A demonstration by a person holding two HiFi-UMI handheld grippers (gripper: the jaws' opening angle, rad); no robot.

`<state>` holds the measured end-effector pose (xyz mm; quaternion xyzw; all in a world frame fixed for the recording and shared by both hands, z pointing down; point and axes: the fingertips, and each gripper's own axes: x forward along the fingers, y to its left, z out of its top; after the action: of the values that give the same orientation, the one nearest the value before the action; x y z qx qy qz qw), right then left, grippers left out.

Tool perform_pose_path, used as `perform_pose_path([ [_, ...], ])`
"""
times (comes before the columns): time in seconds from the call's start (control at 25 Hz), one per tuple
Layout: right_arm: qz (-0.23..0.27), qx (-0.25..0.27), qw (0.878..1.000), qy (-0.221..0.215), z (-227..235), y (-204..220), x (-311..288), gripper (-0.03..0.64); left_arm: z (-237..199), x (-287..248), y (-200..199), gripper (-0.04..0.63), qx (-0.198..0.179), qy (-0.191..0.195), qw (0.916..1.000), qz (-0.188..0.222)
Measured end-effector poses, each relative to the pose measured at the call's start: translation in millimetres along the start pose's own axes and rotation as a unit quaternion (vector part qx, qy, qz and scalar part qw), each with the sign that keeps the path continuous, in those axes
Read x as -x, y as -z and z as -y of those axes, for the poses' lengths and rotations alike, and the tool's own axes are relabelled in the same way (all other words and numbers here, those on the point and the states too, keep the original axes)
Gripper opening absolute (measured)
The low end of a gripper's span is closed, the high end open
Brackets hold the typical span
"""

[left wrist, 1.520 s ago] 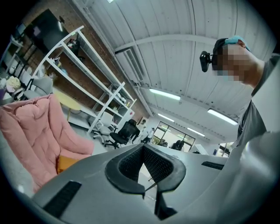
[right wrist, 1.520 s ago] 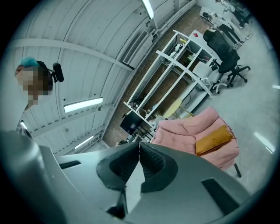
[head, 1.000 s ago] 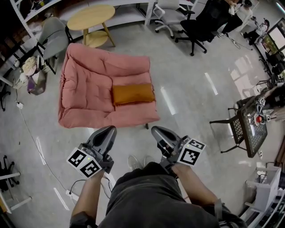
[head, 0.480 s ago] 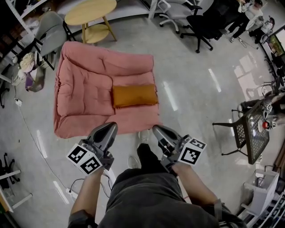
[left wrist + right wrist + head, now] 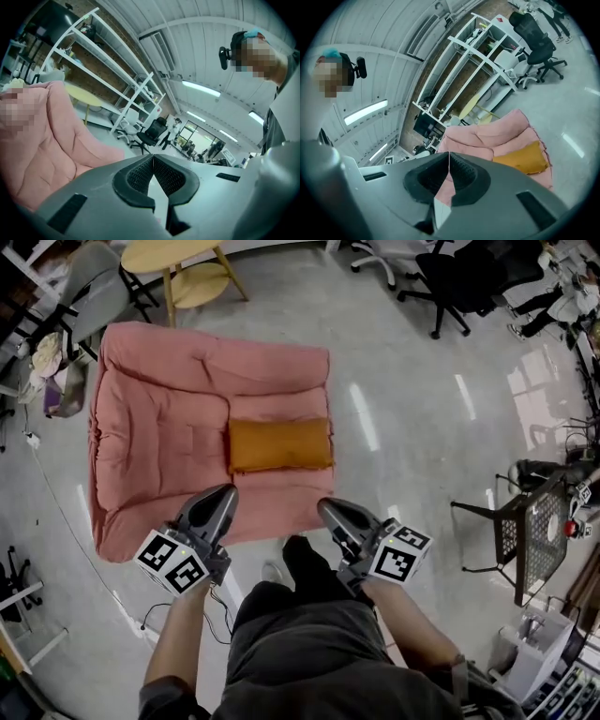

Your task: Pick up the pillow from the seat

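Observation:
An orange pillow (image 5: 280, 443) lies on the seat of a pink floor sofa (image 5: 159, 427), toward the sofa's right side. The pillow (image 5: 521, 158) also shows in the right gripper view, on the pink sofa (image 5: 487, 136). My left gripper (image 5: 223, 494) hangs over the sofa's near edge, jaws shut and empty. My right gripper (image 5: 325, 509) sits just off the sofa's near right corner, also shut with nothing in it. Both are short of the pillow. In the left gripper view the shut jaw tips (image 5: 153, 157) point past the sofa's pink padding (image 5: 42, 140).
A round wooden side table (image 5: 178, 263) stands behind the sofa. Black and white office chairs (image 5: 459, 273) are at the back right, a black mesh stand (image 5: 534, 531) at the right. White shelving (image 5: 464, 70) lines the far wall. A cable (image 5: 66, 521) runs along the floor at left.
I have stepped toward the sofa. Both grippers have come forward and lower, from over bare floor to the sofa's near edge. Both stayed shut.

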<state>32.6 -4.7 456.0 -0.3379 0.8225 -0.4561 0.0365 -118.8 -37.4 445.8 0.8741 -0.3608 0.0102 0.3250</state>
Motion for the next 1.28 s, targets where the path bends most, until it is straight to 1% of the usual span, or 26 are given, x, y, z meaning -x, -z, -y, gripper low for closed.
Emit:
perform_pose_path([
  [0.2,-0.018,-0.012,0.999,0.028,65,-8,-21,0.017,-56,-50,9,0.012,-0.01,-0.018,0.9993,-0.031],
  [0.4,-0.046,-0.034,0.997,0.048,125,8,-36,0.017,-112,-90,33,0.014,-0.012,-0.029,0.9972,-0.067],
  [0.56,-0.056,-0.056,0.995,0.065,165,21,-49,0.017,-159,-116,57,0.074,-0.015,-0.033,0.995,-0.093],
  [0.84,-0.059,-0.092,0.989,0.105,240,43,-80,0.026,-246,-155,106,0.126,-0.003,-0.039,0.9888,-0.144],
  [0.92,-0.063,-0.095,0.987,0.116,262,50,-92,0.051,-275,-168,121,0.14,-0.001,-0.042,0.9862,-0.16],
  [1.0,-0.074,-0.093,0.983,0.137,286,61,-99,0.125,-304,-180,136,0.16,0.005,-0.049,0.9832,-0.176],
  [1.04,-0.081,-0.093,0.981,0.151,298,68,-100,0.135,-317,-186,145,0.167,0.006,-0.055,0.9812,-0.185],
  [1.12,-0.092,-0.104,0.973,0.184,323,85,-98,0.163,-340,-194,164,0.188,0.001,-0.069,0.9759,-0.207],
  [1.2,-0.094,-0.126,0.964,0.216,348,100,-94,0.181,-361,-200,181,0.209,-0.002,-0.083,0.9697,-0.23],
  [1.28,-0.093,-0.137,0.955,0.245,370,111,-90,0.22,-377,-206,193,0.229,-0.001,-0.089,0.9655,-0.245],
])
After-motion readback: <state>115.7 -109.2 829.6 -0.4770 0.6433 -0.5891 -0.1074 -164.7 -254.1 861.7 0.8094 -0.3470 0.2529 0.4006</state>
